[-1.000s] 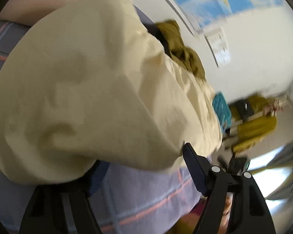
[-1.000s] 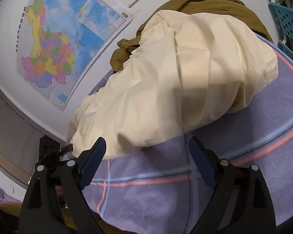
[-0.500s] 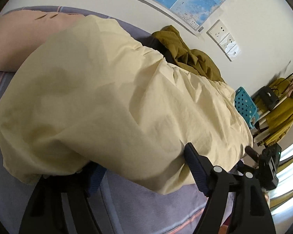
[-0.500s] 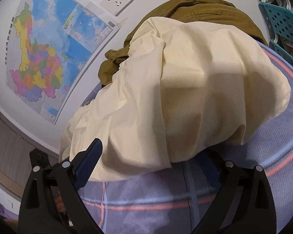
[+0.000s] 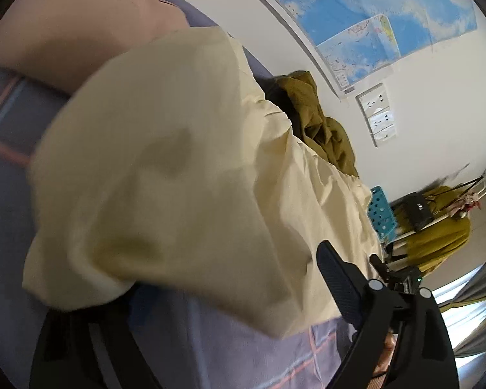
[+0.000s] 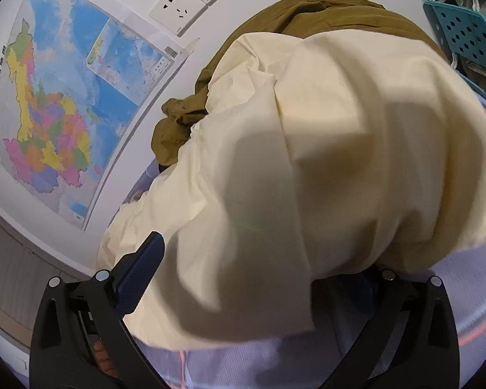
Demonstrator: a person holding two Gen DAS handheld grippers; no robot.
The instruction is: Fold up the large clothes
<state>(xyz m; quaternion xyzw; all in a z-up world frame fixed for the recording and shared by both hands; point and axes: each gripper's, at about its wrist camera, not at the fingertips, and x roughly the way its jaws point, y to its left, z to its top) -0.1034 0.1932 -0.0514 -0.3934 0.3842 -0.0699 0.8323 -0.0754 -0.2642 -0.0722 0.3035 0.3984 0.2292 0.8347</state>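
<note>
A large cream garment [image 5: 184, 178] lies bunched on the bed, filling most of both views [image 6: 340, 162]. My left gripper [image 5: 236, 291] is at its near edge with the jaws opening wide. Its right finger [image 5: 340, 285] is bare, and the left one is hidden under the cloth's hem. My right gripper [image 6: 259, 275] is at the garment's other end, jaws also opening. Its left finger [image 6: 142, 275] is clear, while cloth drapes over the right one. The hem sags loose between both pairs of fingers, and no pad pinches it.
The bed has a purple plaid sheet [image 5: 210, 350]. An olive garment [image 6: 307, 16] is heaped behind the cream one against the wall. A pink pillow [image 5: 64, 32] lies at the far left. Teal crates [image 6: 463, 29], a wall map [image 6: 64, 113] and sockets [image 6: 184, 3] are beyond.
Both pairs of jaws have spread wider. The right view has closed in on the garment, whose hem now covers its right finger. The cloth has slumped lower over the left gripper.
</note>
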